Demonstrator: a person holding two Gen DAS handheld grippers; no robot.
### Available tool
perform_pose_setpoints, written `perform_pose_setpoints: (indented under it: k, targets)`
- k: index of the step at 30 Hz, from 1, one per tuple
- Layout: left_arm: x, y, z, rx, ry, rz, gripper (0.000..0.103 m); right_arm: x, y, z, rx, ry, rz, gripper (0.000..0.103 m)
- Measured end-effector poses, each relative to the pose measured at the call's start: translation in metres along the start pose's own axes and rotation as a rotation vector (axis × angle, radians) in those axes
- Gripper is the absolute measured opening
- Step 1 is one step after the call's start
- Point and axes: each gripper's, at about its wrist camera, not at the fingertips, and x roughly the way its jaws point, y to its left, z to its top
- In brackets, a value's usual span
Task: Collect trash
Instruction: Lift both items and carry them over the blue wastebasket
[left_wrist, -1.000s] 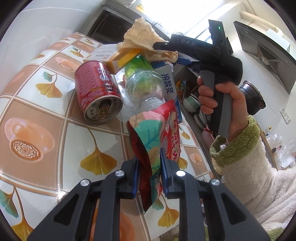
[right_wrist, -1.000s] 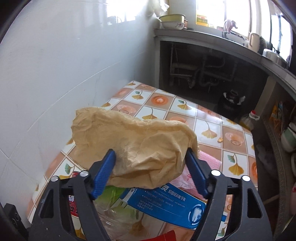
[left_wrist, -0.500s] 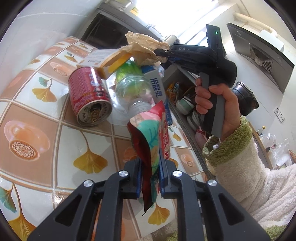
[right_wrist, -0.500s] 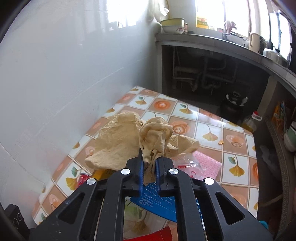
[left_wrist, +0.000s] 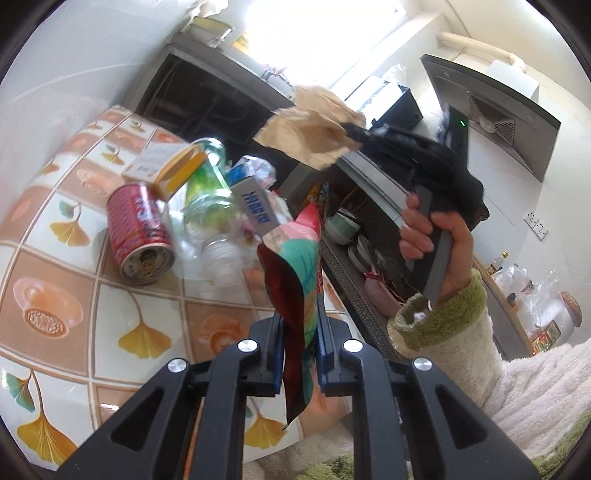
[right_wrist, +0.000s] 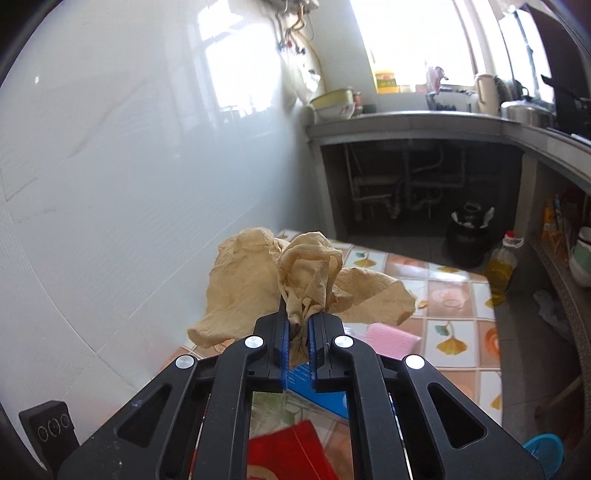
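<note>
The right gripper (right_wrist: 297, 334) is clenched on a crumpled tan paper (right_wrist: 295, 284), pinched at its bunched middle and held in the air above the tiled floor (left_wrist: 55, 229), its loose flaps spreading left and right of the jaws. It looks light, soft and easily torn, so a pinch at the gathered knot seems the safest hold. The left gripper (left_wrist: 300, 345) is clamped on a colourful snack wrapper (left_wrist: 295, 280), a thin, slippery foil. Its long axis runs nearly upright through the jaws, one end pointing up and far, the other hanging below the pads. On the floor beyond lie a red can (left_wrist: 138, 236) on its side, a clear bottle (left_wrist: 210, 206) and small cartons (left_wrist: 166, 166), heaped together.
</note>
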Motion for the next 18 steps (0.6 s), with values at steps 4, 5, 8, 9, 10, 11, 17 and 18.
perform_pose_setpoints:
  k: [4,5,8,9,10,11,17,18]
  targets:
    - [0.009,-0.023,0.007,0.044,0.014,-0.026,0.013,-0.051,-0.027,-0.007,0.020,-0.060,-0.075,0.006]
    - [0.013,-0.030,0.009,0.062,0.020,-0.031,0.013,-0.066,-0.037,-0.010,0.030,-0.076,-0.108,0.006]
    - [0.030,-0.050,0.018,0.115,0.037,-0.071,0.013,-0.109,-0.067,-0.025,0.066,-0.111,-0.221,0.006]
    - [0.039,-0.058,0.022,0.136,0.050,-0.087,0.013,-0.119,-0.077,-0.030,0.079,-0.117,-0.252,0.006]
    - [0.049,-0.067,0.025,0.154,0.065,-0.101,0.013,-0.133,-0.090,-0.039,0.104,-0.120,-0.292,0.006]
    - [0.060,-0.075,0.028,0.171,0.084,-0.112,0.013,-0.144,-0.101,-0.048,0.129,-0.119,-0.326,0.006]
    - [0.143,-0.135,0.042,0.298,0.207,-0.169,0.013,-0.198,-0.172,-0.120,0.306,-0.082,-0.540,0.006]
    - [0.158,-0.147,0.042,0.323,0.228,-0.173,0.013,-0.206,-0.185,-0.137,0.347,-0.071,-0.580,0.006]
